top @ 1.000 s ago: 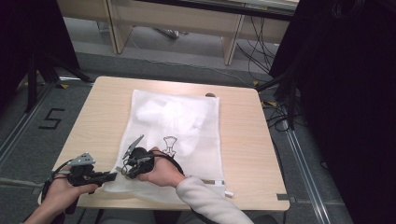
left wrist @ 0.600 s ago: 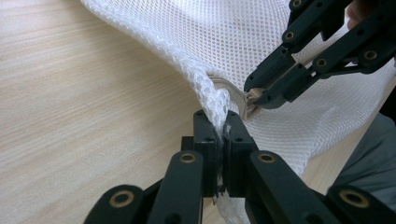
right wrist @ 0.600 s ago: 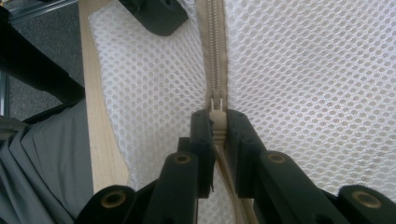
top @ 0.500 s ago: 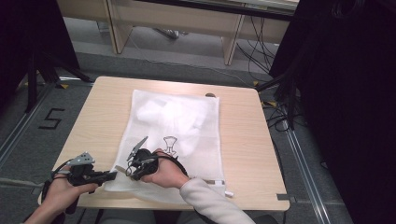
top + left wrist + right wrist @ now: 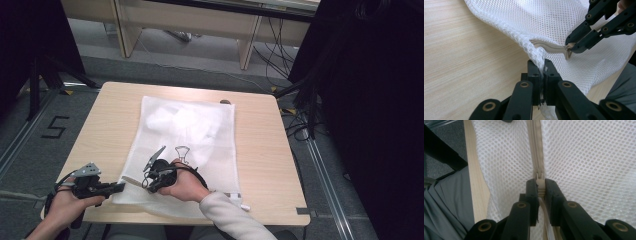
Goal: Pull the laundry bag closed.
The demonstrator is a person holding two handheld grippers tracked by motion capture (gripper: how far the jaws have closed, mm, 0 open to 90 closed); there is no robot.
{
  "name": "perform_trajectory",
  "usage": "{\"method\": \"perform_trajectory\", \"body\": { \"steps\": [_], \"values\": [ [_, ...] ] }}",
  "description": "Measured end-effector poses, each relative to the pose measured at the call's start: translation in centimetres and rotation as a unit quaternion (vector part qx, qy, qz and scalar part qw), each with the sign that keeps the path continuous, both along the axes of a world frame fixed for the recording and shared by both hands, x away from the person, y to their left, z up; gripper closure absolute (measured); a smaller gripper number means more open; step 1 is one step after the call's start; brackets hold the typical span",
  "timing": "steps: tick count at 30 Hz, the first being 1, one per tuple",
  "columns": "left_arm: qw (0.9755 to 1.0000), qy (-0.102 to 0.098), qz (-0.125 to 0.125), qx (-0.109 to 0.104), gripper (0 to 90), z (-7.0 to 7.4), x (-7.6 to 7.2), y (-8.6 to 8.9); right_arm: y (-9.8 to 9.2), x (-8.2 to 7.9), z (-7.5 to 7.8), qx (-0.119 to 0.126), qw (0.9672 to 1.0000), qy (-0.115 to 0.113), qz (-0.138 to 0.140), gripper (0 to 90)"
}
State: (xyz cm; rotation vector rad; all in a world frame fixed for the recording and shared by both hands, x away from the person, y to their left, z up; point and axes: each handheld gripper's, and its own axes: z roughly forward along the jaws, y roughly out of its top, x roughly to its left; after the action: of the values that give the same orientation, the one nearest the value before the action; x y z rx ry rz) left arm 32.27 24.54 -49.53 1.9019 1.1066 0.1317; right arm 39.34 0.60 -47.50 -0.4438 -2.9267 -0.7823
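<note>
A white mesh laundry bag [image 5: 185, 135] lies flat on the wooden table [image 5: 260, 145], with something white inside it. My left gripper [image 5: 121, 186] is shut on the bag's near left corner [image 5: 537, 53], pinching the mesh between its jaws. My right gripper [image 5: 146, 184] is shut on the beige zipper pull [image 5: 539, 185] at the bag's near edge, close to the left gripper. The zipper [image 5: 535, 147] runs away from the right jaws along the mesh. The right gripper [image 5: 571, 47] also appears in the left gripper view, its tips clamped on the pull.
A black binder clip outline [image 5: 183, 151] sits on the bag just beyond the right hand. A small white tag [image 5: 244, 206] lies at the bag's near right corner. Table legs and cables [image 5: 280, 55] are on the floor beyond the table. Grey trousers [image 5: 446, 202] lie below the table edge.
The right hand has shifted very slightly; both grippers keep their grip on the bag. Nothing else has moved.
</note>
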Motion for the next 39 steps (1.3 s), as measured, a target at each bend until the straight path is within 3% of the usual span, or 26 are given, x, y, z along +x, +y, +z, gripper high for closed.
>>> {"method": "perform_trajectory", "body": {
  "steps": [9, 16, 18, 23, 26, 39],
  "values": [
    [1.0000, 0.003, 0.005, -0.001, 85.6, -0.1, 0.0, 0.1, -1.1, -0.1, 0.1, -0.004, 1.0000, 0.000, -0.006, 82.3],
    [1.0000, 0.003, 0.005, 0.003, 85.6, -0.2, 0.1, 0.0, -2.7, 0.0, -0.1, -0.013, 0.9996, 0.005, -0.027, 82.4],
    [1.0000, 0.004, 0.003, 0.004, 85.6, -0.2, 0.1, -0.1, -2.9, 0.0, 0.1, -0.009, 0.9997, 0.006, -0.020, 82.3],
    [1.0000, 0.002, 0.004, 0.007, 85.7, -0.1, 0.0, -0.1, -3.1, -0.3, 0.3, -0.015, 0.9993, 0.001, -0.033, 82.3],
    [1.0000, 0.002, 0.005, 0.004, 85.7, -0.1, 0.0, -0.1, -3.2, -0.2, 0.2, -0.034, 0.9989, -0.013, -0.029, 82.4],
    [1.0000, 0.002, 0.006, 0.005, 85.7, -0.2, 0.0, 0.0, -4.2, 0.0, 0.2, -0.035, 0.9987, 0.001, -0.036, 82.3]
  ]
}}
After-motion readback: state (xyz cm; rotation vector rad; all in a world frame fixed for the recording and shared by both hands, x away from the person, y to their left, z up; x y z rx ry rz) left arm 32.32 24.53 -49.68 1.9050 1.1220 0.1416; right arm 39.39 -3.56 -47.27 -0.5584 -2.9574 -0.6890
